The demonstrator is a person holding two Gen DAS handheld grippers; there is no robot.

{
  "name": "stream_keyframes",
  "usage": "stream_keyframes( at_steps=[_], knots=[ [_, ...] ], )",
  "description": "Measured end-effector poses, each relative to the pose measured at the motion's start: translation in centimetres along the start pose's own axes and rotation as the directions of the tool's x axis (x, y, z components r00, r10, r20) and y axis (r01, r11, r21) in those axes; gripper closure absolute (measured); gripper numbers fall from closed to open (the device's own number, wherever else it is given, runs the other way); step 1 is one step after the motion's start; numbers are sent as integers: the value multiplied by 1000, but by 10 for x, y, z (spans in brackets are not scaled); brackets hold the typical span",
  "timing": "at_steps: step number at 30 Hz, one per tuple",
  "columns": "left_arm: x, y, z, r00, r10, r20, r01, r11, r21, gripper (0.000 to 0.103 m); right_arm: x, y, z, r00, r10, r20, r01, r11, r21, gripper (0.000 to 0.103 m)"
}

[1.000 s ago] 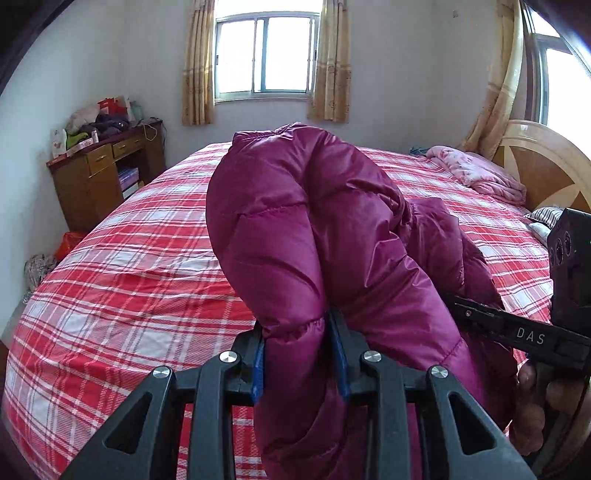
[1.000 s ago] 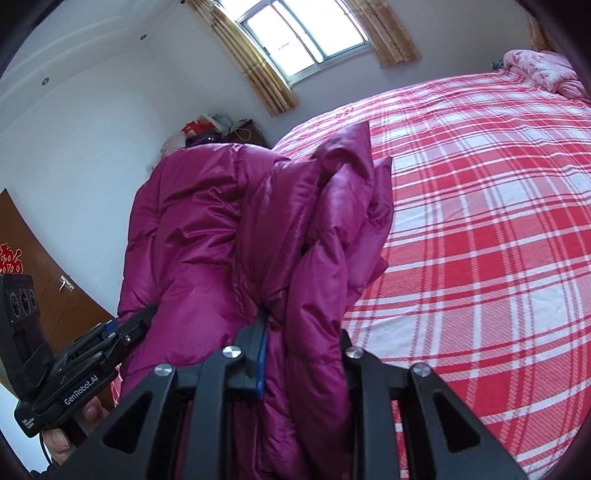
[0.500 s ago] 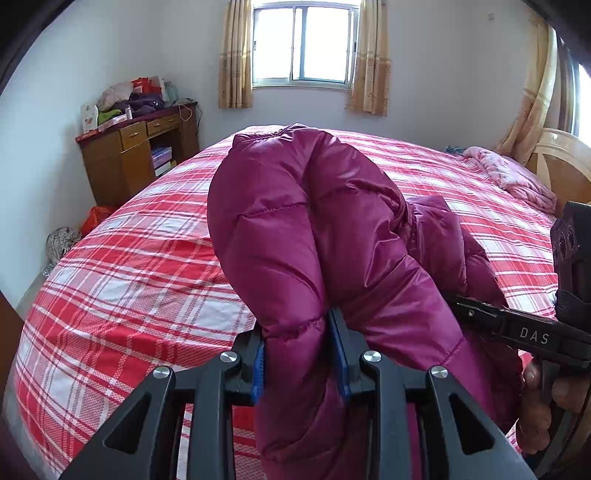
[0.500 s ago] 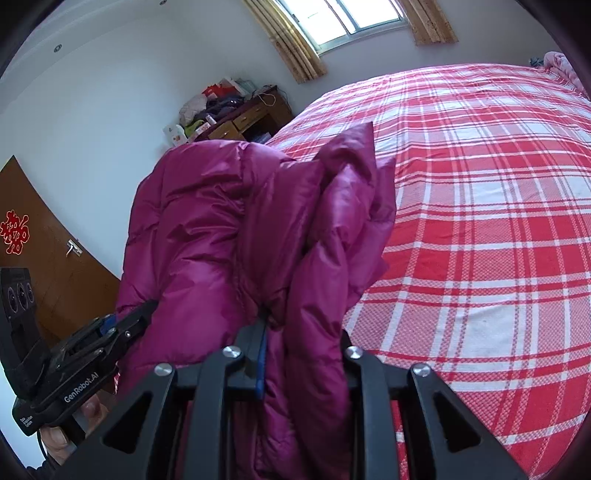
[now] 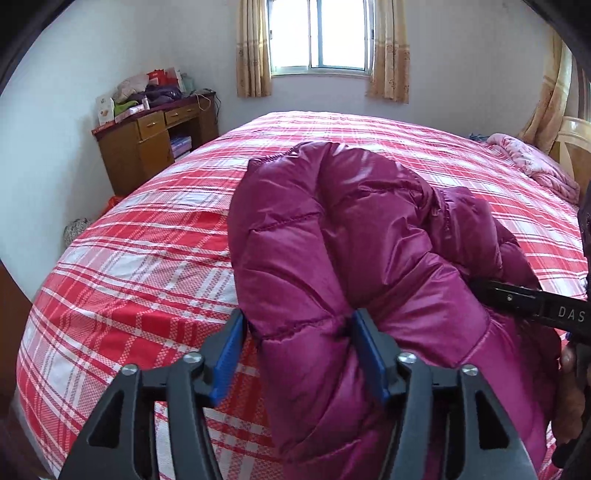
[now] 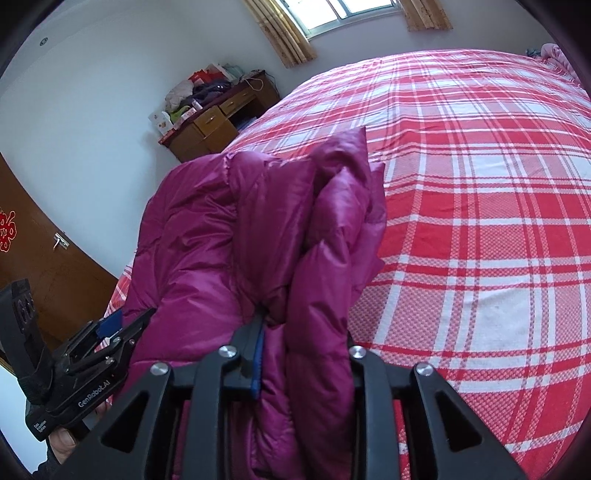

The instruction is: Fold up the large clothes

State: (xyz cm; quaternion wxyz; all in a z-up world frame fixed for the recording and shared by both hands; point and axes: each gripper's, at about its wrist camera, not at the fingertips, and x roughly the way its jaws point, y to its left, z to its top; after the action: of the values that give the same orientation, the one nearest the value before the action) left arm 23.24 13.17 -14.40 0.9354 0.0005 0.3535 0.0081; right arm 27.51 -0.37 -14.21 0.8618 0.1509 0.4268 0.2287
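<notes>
Okay so, this looks like the set-down part of a fold. The jacket (image 5: 332,229) is a puffy magenta one, bunched into a thick doubled bundle at the near edge of the bed (image 5: 147,258), between the two tools. I can't tell whether its underside is resting on the sheet or hanging just above it.

Jaws: the right gripper (image 6: 303,343) is clamped narrow on a fat wad of the jacket, with fabric filling the whole gap. The left gripper (image 5: 299,350) is spread wide. A quilted fold sits between its blue pads, the right pad is against the fabric and the left one seems to stand just clear of it, so I'd say it isn't really gripping anything.

My guess at the step: the left side is being let go while the right one holds the bundle. The next move probably needs the left gripper to back out without dragging the fold along, then find a fresh edge or sleeve. After that it's a matter of laying the bundle flat on the open plaid area further in — puffy down springs back, so it'll want pressing.

Count-wise:
- one jacket
- two grippers
- one bed
- one pink blanket (image 5: 535,166) at the far right
- one wooden table (image 5: 147,144) with clutter on it, by the far left wall
- one window (image 5: 319,33) straight ahead
</notes>
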Motion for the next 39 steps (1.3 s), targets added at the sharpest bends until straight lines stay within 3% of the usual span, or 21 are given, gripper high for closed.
stream_keyframes(
  at_steps=[4, 8, 14, 16, 22, 25, 29, 39],
  knots=[
    [0, 6, -1, 1000, 6, -3, -6, 1000, -20, 29, 0, -2, -1, 1000, -12, -3, 12, 1000, 4, 72],
    [-3, 6, 0, 1000, 10, -5, -10, 1000, -14, 29, -4, 3, -3, 999, -38, -2, 38, 999, -17, 70],
    [-19, 7, 4, 1000, 20, 7, -20, 1000, 4, 29, -23, 16, -3, 997, -72, 33, 73, 997, -30, 58],
    [-29, 8, 6, 999, 19, 31, -19, 1000, 4, 29, -35, 24, -3, 995, -81, 66, 84, 996, -42, 46],
    [-70, 16, 15, 991, 22, 135, -20, 1000, -12, 23, -81, 59, -9, 975, -106, 196, 128, 987, -101, 36],
    [-88, 21, 19, 982, 25, 185, -20, 999, -27, 14, -105, 80, -14, 956, -104, 274, 145, 980, -133, 28],
    [-105, 25, 24, 974, 17, 227, -8, 999, -44, 13, -120, 98, -16, 947, -95, 308, 152, 974, -167, 28],
    [-133, 25, 31, 957, 10, 289, 4, 999, -50, 13, -135, 99, -21, 936, -87, 340, 153, 973, -173, 26]
  ],
)
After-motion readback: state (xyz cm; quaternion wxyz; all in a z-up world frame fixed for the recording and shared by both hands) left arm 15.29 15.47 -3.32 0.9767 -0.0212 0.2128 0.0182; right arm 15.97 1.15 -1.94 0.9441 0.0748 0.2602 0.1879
